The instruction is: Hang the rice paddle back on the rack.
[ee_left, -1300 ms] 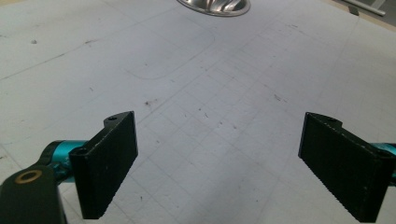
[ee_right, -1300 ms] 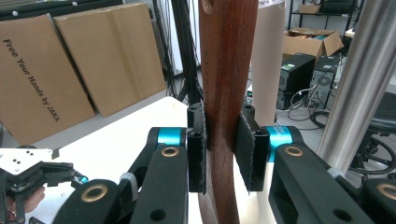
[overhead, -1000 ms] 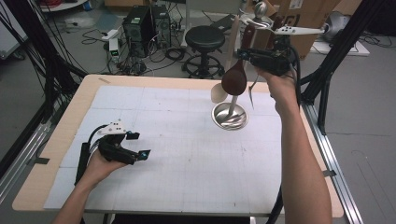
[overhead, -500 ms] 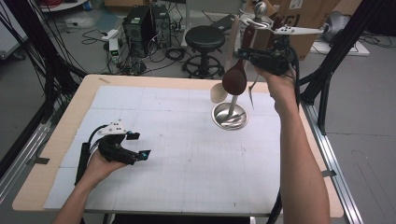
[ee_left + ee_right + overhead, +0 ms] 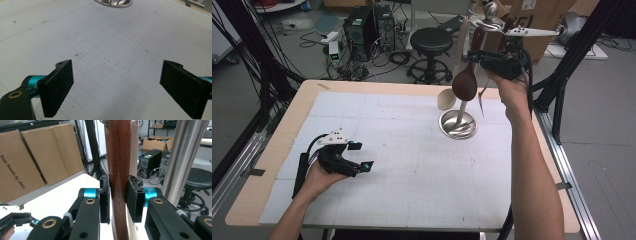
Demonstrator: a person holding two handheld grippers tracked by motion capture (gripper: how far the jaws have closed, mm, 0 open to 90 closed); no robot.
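The right gripper (image 5: 492, 59) holds a dark wooden spoon (image 5: 465, 84) lifted above the steel bowl (image 5: 457, 123) near the table's (image 5: 377, 200) far right edge, jaws clamped on its handle (image 5: 119, 177). It appears just taken out, placement remaining; a metal utensil (image 5: 460, 111) and a pale spoon (image 5: 447, 99) stay there. The left gripper (image 5: 343, 159) rests near the left edge, jaws wide apart and empty.

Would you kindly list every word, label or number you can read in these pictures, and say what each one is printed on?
"Your Hands by JAKA": on the brown cardboard box at the left of the right gripper view; the line's start is cut off at the frame edge.
White lettering on the right gripper's teal joint: too small to read.
Label on the far cardboard box in the high view: blurred, unreadable.
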